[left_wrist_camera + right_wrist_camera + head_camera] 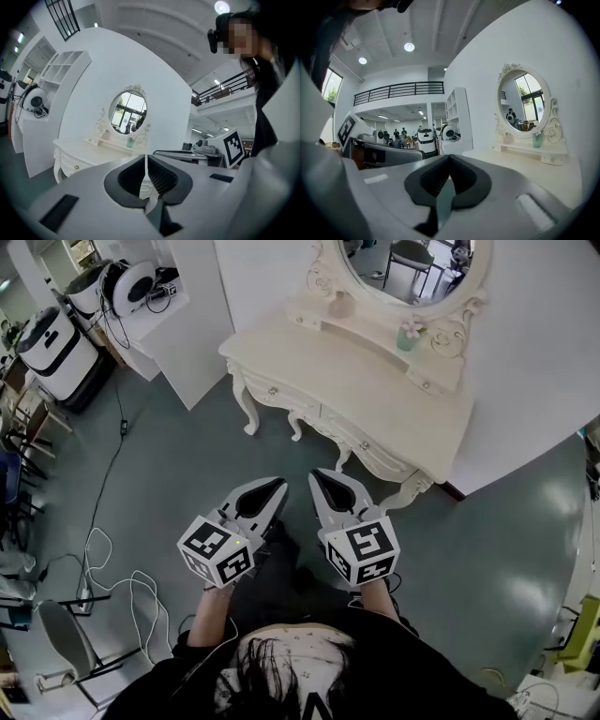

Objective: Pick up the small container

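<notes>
A cream dressing table [375, 404] with an oval mirror stands against the wall ahead. On its low shelf under the mirror sit a small teal container [408, 337] and a small pinkish container [341, 306]. The left gripper view shows the teal container [130, 144] beyond my jaws, and the right gripper view shows it as well [537, 139]. My left gripper [278, 487] and right gripper [316, 475] hover side by side over the floor, short of the table's front edge. Both are shut and empty, and neither touches anything.
A white partition [192, 324] stands left of the table, with white machines [56, 343] beside it. Cables [112, 587] trail over the grey floor at lower left, near a chair [66, 643]. The table's curved legs [248, 413] face me.
</notes>
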Motion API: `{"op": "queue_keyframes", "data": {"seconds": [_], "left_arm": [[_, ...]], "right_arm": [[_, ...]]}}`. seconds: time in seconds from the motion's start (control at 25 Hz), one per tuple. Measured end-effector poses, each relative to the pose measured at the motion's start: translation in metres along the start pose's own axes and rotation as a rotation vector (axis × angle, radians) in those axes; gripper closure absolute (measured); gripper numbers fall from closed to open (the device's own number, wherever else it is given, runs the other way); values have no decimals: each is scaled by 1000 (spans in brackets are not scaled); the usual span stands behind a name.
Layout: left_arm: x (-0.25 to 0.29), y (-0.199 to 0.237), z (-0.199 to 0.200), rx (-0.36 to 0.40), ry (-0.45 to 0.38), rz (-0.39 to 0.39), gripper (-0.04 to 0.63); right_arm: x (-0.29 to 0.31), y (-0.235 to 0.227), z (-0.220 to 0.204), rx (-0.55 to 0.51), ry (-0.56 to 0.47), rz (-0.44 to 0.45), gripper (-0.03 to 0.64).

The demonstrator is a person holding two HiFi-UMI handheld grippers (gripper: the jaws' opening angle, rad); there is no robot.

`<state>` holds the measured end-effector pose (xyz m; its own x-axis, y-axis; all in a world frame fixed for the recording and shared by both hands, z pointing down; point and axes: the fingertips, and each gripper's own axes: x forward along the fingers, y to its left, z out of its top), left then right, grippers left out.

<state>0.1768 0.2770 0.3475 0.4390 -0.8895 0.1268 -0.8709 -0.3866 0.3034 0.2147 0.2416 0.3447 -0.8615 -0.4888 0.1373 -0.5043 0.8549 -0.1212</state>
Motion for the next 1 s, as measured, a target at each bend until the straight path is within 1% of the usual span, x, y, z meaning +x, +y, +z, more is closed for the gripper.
{"op": "queue_keyframes", "data": {"seconds": [0.2,0.4,0.8,1.0], "left_arm": [[9,14,0,-3,17,-16,594],[27,42,5,0,32,-36,594],[69,141,36,1,67,-59,594],[82,185,51,-3,83,-88,594]], "right_arm": [[18,-7,-1,6,11,-8,607],[50,-22,-2,9,26,-21,607],[148,-57,6,15,87,-64,607],[197,-67,15,18,103,-85,607]]}}
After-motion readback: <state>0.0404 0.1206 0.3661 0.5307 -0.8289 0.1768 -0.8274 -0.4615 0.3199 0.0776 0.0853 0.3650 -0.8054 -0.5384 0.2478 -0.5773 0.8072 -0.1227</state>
